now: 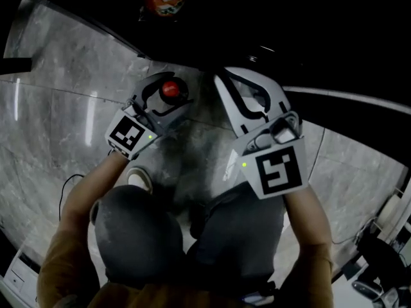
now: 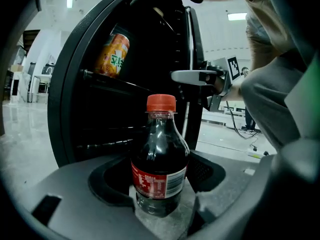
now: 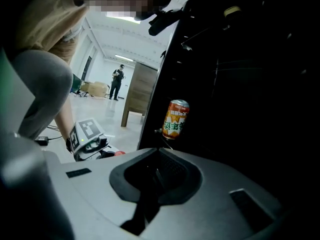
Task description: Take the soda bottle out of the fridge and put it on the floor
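Within left tongs' (image 1: 168, 95) grip, soda bottle (image 2: 160, 156) upright, cap (image 2: 161, 103) skyward; right tongs (image 3: 159, 156) clenched, empty.

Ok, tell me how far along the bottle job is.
Done: the bottle is out of the fridge. In hand: the left gripper holds it upright, close to the floor; the right gripper is shut and empty. Left: stand it on the floor and let go; I cannot tell if its base touches yet.
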`<state>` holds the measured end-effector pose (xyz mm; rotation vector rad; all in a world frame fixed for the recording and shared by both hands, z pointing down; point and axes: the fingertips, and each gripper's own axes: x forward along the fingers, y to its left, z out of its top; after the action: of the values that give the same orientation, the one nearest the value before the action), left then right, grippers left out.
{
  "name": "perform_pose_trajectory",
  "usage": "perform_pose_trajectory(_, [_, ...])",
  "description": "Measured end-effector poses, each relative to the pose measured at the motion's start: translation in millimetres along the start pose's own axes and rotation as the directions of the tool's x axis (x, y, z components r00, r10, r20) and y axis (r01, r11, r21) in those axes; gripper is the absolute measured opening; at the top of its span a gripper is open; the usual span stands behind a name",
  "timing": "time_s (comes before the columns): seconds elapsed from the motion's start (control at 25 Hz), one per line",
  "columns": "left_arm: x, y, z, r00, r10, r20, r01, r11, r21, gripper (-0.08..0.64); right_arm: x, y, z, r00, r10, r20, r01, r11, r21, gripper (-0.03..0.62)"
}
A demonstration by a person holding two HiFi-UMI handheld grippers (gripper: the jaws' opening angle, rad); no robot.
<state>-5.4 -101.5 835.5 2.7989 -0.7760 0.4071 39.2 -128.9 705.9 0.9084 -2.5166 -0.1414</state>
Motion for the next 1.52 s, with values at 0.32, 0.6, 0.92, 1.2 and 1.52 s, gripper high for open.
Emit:
perform_pose_trajectory(0.32, [22, 0, -30, 0.999, 0.022, -0.032, -0.023, 0.999, -0.024, 0.307, 5, 0, -17, 0.998, -0.011, -0.070, 0.004, 0.994, -0.105, 0.003])
perform_pose_trajectory(0.6, [36, -1, -51, 0.998, 0.021, -0.062, -0.021, 1.000, 0.008, 0.307, 9, -5, -17, 0.996, -0.059, -0.072, 0.046, 0.985, -0.165, 0.003])
perform_pose_trajectory(0.92, [30, 8, -68, 0.996, 0.048, -0.081, -0.046, 0.999, 0.017, 0.307, 10, -5, -16, 0.995, -0.060, -0.079, 0.044, 0.981, -0.189, 0.002])
perform_pose_trajectory(1.2, [23, 3, -73, 0.995, 0.047, -0.087, -0.040, 0.997, 0.073, 0.307, 6, -9, -20, 0.995, -0.072, -0.072, 0.058, 0.982, -0.178, 0.003])
perform_pose_trajectory(1.52, [18, 4, -78, 0.993, 0.037, -0.110, -0.029, 0.997, 0.073, 0.308, 11, -9, -19, 0.994, -0.099, -0.054, 0.090, 0.985, -0.151, 0.003])
